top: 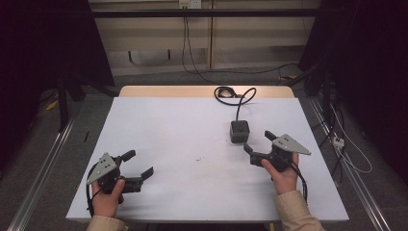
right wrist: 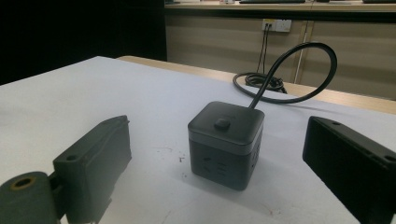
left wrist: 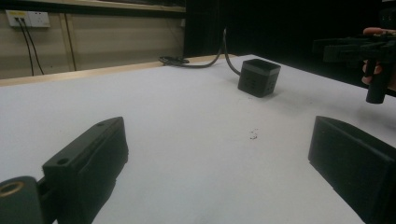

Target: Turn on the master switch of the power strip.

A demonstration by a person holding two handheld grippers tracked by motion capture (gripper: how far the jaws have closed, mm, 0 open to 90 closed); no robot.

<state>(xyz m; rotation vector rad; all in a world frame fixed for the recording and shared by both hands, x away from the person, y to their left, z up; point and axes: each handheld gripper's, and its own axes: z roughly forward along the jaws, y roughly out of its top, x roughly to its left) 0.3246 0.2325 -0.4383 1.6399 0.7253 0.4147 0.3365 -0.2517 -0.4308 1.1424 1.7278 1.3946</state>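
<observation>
Nearest the high camera, two hands enter from the bottom edge, each holding one gripper above the white surface (top: 192, 125).

Left gripper (top: 136, 166): held near the front left corner of the surface. Its jaws stand wide apart with nothing between them; the left gripper view shows bare white surface in the gap.

Right gripper (top: 259, 143): held at the right side of the surface, a grey three-cornered plate (top: 288, 143) on top. Its jaws are likewise spread apart and grip nothing. It points toward the black cube-shaped power block (top: 239, 131), which sits just beyond the jaw tips without touching them.

Power block (right wrist: 226, 143): rests upright on the surface, right of centre. A round button sits on its top face and socket slots show on its side. A black cable (right wrist: 299, 70) rises from the block in a loop and runs to a coil at the far wooden edge (top: 207, 91) of the surface.

A small dark mark (left wrist: 253, 135) lies on the surface near centre.
</observation>
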